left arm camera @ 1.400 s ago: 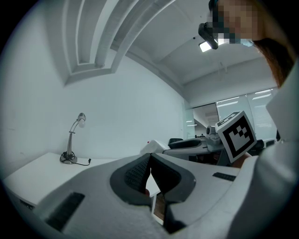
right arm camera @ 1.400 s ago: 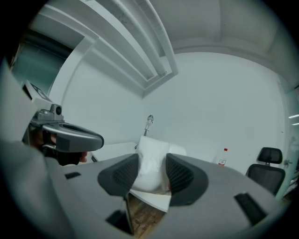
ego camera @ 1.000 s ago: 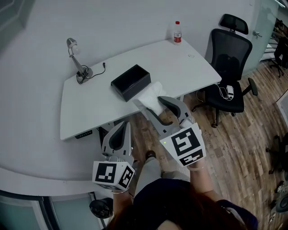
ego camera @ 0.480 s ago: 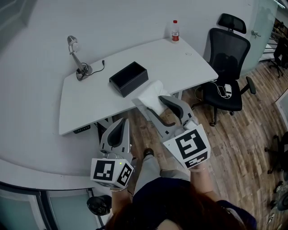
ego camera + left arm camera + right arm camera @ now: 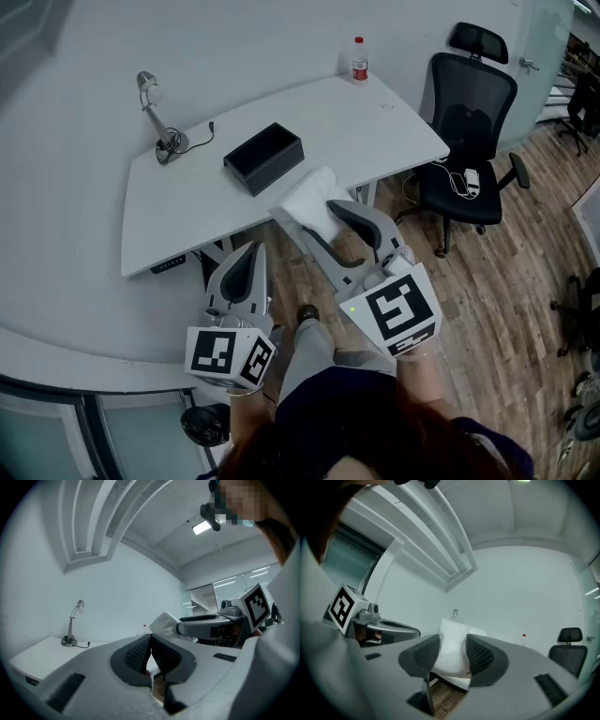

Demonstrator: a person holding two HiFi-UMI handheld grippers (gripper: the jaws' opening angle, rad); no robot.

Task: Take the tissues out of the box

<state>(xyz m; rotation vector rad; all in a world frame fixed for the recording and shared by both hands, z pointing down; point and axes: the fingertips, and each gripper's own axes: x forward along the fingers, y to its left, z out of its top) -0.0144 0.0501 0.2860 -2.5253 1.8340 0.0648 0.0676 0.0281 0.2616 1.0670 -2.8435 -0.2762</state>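
A black open box (image 5: pixel 264 157) sits on the white desk (image 5: pixel 187 211). My right gripper (image 5: pixel 309 216) holds a white tissue pack (image 5: pixel 305 190) in the air by the desk's near edge, clear of the box. In the right gripper view the tissue pack (image 5: pixel 451 644) fills the gap between the pads, and the right gripper (image 5: pixel 450 654) is shut on it. My left gripper (image 5: pixel 248 253) hovers lower left, in front of the desk, with its jaws together and nothing in them. From the left gripper view, the left gripper (image 5: pixel 151 638) is shut and the tissue pack (image 5: pixel 163 622) shows beyond it.
A desk lamp (image 5: pixel 155 117) with a cable stands at the desk's back left, a bottle (image 5: pixel 359 58) at its back right. A black office chair (image 5: pixel 469 117) stands right of the desk. Wooden floor (image 5: pixel 506 281) lies below my grippers.
The desk and box sit slightly higher and further left in the head view. My right gripper still holds the tissue pack; the left stays shut.
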